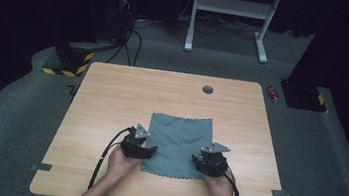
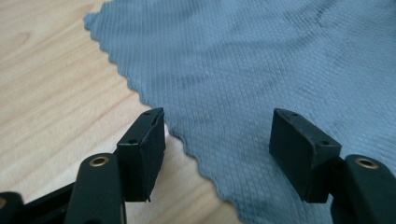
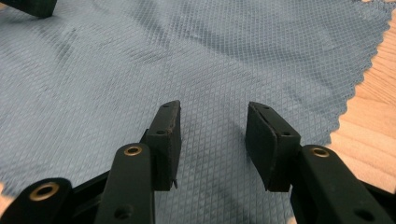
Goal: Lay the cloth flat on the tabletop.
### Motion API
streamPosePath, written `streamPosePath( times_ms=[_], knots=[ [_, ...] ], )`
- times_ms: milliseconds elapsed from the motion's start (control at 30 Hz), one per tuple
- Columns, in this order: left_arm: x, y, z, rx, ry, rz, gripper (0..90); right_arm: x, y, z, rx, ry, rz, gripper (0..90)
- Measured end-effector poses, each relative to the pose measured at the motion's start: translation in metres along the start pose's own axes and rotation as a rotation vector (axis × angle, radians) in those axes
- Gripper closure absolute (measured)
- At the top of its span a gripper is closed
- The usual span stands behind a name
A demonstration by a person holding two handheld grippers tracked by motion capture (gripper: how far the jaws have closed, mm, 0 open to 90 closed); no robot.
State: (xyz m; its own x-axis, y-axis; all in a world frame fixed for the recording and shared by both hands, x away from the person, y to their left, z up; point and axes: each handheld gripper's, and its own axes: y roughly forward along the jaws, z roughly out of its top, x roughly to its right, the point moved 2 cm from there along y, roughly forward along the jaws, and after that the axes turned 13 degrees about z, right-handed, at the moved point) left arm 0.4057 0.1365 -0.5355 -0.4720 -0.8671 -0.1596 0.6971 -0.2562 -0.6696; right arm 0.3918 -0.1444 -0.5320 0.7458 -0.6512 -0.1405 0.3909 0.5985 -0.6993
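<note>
A grey-blue cloth [image 1: 178,144] with zigzag edges lies flat on the wooden table [image 1: 112,95], near its front middle. My left gripper [image 1: 150,150] sits at the cloth's near left corner, open. In the left gripper view its jaws straddle the cloth's scalloped edge [image 2: 187,144], one pad over bare wood, the other over fabric [image 2: 243,70]. My right gripper [image 1: 196,158] rests at the near right corner, open. In the right gripper view the cloth [image 3: 210,70] spreads flat under and beyond the parted jaws, with nothing pinched between them.
A round cable hole [image 1: 208,89] sits near the table's far edge. Grey tape tabs [image 1: 41,167] mark the front corners. Beyond the table stand a white desk frame [image 1: 230,14] and a black stand with yellow-striped base [image 1: 69,60] on grey carpet.
</note>
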Motion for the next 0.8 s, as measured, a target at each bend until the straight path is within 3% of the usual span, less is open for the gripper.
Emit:
streamPosePath(
  times_ms=[167, 300, 400, 467, 567, 800],
  knots=[
    [0.001, -0.007, -0.009, 0.025, 0.006, -0.017, 36.3, -0.002, -0.004, -0.011, 0.050, -0.022, 0.005, 55.6],
    [0.000, -0.010, -0.009, 0.007, 0.031, -0.039, 36.7, -0.005, -0.005, -0.012, 0.050, -0.012, -0.021, 53.6],
    [-0.001, -0.010, -0.007, -0.010, 0.035, -0.032, 38.2, -0.006, -0.004, -0.009, 0.034, 0.012, -0.040, 50.6],
    [0.000, -0.010, -0.005, -0.028, 0.011, -0.024, 36.4, -0.007, -0.006, -0.007, 0.037, 0.023, -0.032, 49.6],
    [-0.004, -0.010, 0.002, -0.022, 0.011, -0.026, 35.2, -0.010, -0.010, -0.003, 0.081, 0.044, 0.004, 48.8],
    [-0.017, -0.010, 0.017, -0.020, -0.023, -0.004, 34.6, -0.025, -0.002, 0.007, 0.070, 0.003, 0.051, 54.5]
  ],
)
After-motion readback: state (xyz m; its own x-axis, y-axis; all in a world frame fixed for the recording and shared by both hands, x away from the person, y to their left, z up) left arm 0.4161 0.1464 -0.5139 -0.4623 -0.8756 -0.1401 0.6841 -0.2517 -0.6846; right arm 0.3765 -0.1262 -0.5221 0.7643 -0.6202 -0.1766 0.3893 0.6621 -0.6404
